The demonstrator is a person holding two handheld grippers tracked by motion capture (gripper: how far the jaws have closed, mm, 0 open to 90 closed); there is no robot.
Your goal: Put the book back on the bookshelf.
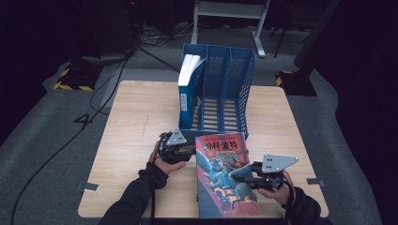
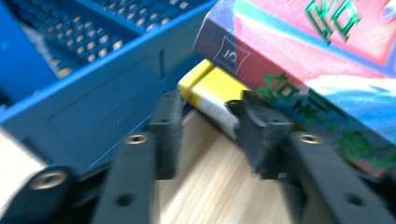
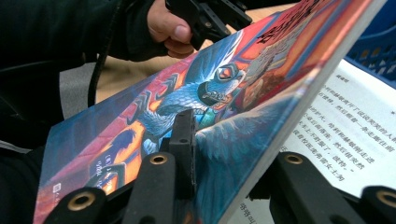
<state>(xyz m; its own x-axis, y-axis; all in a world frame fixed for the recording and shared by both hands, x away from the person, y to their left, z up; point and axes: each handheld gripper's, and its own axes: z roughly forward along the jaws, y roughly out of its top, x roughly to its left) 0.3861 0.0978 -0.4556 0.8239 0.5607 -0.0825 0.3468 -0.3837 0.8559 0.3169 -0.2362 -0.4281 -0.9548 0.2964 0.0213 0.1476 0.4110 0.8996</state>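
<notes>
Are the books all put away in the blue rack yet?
One blue book already stands in the blue rack. The colourful book lies on the table; the right gripper is shut on its front cover, and the left gripper has its fingers at the book's corner. That book is not in a slot yet.

Just in front of the blue slotted file rack (image 1: 220,93), the book (image 1: 225,178) has a red, blue and orange illustrated cover with green lettering; the desk (image 1: 131,136) is pale wood-grain.

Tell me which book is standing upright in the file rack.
The blue-spined book, in the blue file rack's leftmost slot. The illustrated book lies in front of the rack, gripped by the right gripper.
</notes>
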